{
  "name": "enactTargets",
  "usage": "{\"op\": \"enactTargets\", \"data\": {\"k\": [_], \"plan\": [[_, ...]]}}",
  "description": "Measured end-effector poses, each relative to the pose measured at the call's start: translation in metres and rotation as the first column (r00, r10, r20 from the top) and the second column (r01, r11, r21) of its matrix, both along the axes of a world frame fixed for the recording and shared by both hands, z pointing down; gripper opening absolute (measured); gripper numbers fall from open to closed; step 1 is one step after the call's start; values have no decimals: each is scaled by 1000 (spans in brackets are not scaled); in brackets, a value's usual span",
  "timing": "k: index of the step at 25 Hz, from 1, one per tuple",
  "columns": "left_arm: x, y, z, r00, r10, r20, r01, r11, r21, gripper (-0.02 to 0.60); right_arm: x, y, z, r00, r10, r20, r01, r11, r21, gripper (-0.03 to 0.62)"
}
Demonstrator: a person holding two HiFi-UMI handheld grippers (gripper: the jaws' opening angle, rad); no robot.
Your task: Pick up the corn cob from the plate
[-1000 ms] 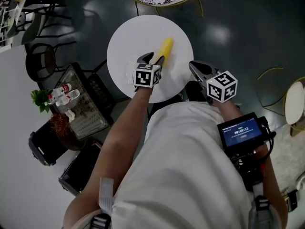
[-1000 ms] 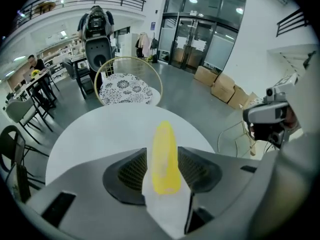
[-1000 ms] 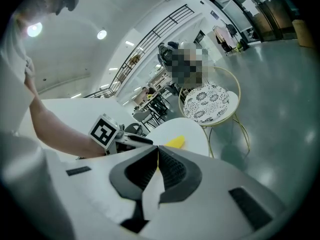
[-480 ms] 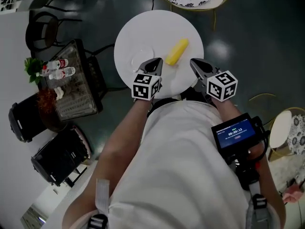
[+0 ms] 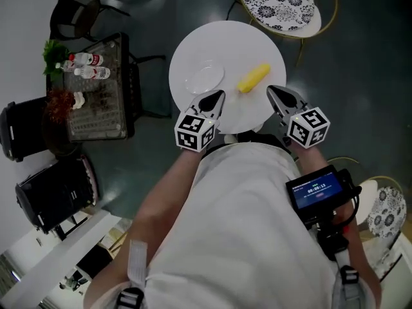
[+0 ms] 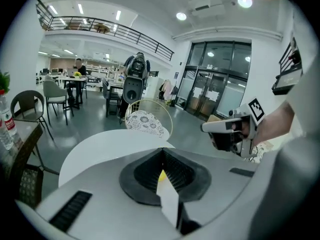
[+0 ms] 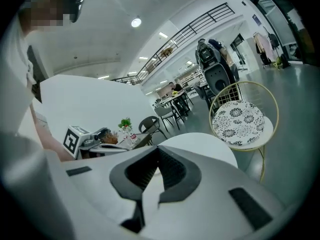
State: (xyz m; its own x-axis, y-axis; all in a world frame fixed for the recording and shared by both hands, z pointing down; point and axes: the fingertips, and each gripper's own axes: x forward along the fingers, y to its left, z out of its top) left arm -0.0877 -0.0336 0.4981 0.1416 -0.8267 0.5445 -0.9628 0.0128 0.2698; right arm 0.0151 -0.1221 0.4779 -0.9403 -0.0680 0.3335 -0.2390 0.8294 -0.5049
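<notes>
Our left claw [image 5: 215,98] and right claw [image 5: 275,94], pressed together and empty, at the near edge of the worktop [image 5: 219,40] — the corn cob [image 5: 253,78] lies right of the plate [image 5: 205,77], seemingly already lifted off.

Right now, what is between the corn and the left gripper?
Only bare white table lies between the left gripper and the corn cob, seen in the head view. The plate sits off to one side.

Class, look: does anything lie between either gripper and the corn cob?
Nothing visible does. Only bare table separates the corn cob from the left gripper and the right gripper; the plate lies aside.
</notes>
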Motion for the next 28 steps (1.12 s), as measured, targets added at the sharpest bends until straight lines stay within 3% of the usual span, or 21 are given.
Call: {"op": "enactTargets", "data": {"k": [7, 15, 28], "plan": [[-1, 69, -40, 998, -51, -20, 53, 994, 93, 9, 6, 59, -48, 999, -35, 35, 32, 995, 91, 9], [0, 81, -29, 997, -70, -40, 73, 993, 91, 9, 7, 69, -41, 998, -44, 37, 41, 994, 97, 9], [5, 72, -26, 999, -36, -18, 38, 994, 100, 9, 1, 67, -40, 997, -60, 46, 55, 992, 114, 9]]}}
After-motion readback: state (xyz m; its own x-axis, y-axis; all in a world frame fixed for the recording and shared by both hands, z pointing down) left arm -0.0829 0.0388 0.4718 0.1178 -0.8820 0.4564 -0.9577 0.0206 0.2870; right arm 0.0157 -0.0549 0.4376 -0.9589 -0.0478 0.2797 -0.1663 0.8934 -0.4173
